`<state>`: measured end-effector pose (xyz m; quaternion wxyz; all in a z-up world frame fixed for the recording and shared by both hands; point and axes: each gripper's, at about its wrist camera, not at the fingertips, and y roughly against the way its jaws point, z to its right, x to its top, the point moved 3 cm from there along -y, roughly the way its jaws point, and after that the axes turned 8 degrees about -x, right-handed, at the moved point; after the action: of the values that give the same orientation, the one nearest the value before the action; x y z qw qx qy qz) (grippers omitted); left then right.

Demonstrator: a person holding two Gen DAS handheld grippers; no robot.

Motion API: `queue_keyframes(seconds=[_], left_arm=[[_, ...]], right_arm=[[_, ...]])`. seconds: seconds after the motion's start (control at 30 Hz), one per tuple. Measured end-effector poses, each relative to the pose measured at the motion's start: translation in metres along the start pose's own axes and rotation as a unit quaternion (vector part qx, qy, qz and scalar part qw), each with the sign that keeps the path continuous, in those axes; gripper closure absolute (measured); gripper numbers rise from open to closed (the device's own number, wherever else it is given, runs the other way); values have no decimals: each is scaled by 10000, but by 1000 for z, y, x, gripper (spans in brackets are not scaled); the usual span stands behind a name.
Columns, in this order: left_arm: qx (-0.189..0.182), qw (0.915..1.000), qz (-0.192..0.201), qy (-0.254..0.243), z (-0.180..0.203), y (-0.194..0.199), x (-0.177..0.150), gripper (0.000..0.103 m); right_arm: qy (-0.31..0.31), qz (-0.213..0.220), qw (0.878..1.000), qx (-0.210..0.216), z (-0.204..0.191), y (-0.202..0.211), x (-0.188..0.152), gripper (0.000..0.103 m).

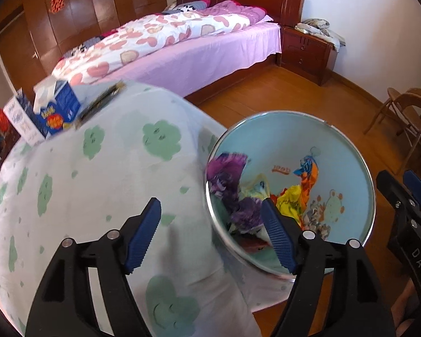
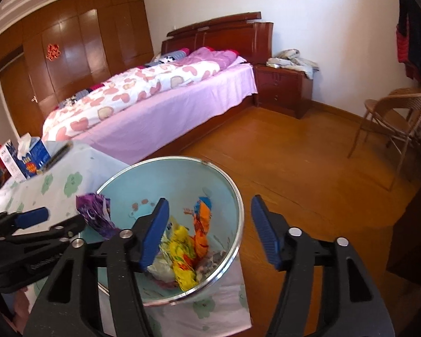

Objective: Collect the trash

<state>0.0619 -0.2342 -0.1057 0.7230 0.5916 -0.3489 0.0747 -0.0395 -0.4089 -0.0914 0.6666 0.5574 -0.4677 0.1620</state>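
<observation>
While both tools hang over it, the bin [image 1: 348, 168] serves as landmark: pale blue, metal-rimmed, standing just beside the cloth-covered table [image 1: 98, 182].

Left wrist view. Left gripper [image 1: 213, 236]: jaws apart, nothing between them, one blue pad above the bin's near rim, the other above the cloth. Inside the bin: purple wrapper [image 1: 227, 174] by the table-side wall, yellow wrapper [image 1: 287, 199] and orange wrapper [image 1: 308, 179] toward the middle. Well beyond the bin on the table: tissue box [image 1: 56, 106], a dark flat object beside it, too blurred to name.

Right wrist view. Right gripper [image 2: 210, 233]: jaws apart, empty, straddling the bin's floor-side rim. Same wrappers lie inside.

Progress, judged: several pieces already binned; no loose trash visible on the cloth near the bin. Whether anything remains elsewhere cannot be told.
</observation>
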Motion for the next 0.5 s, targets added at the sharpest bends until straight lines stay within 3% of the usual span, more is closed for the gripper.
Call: queue_keyframes(seconds=[0.27,0.4,0.5], left_arm=[[90,9999,68,4,-17,10,-12,30],[142,9997,207,-12,-25,21,-20,24],[121,9996,267,-33,-30,28,-27,22]], right_arm=[[-133,-148,9998,-53,7,18,-7,27],[-137,-85,9998,-144,4,31,-11,18],[-135,-51,9997,-180,0,37,-13,16]])
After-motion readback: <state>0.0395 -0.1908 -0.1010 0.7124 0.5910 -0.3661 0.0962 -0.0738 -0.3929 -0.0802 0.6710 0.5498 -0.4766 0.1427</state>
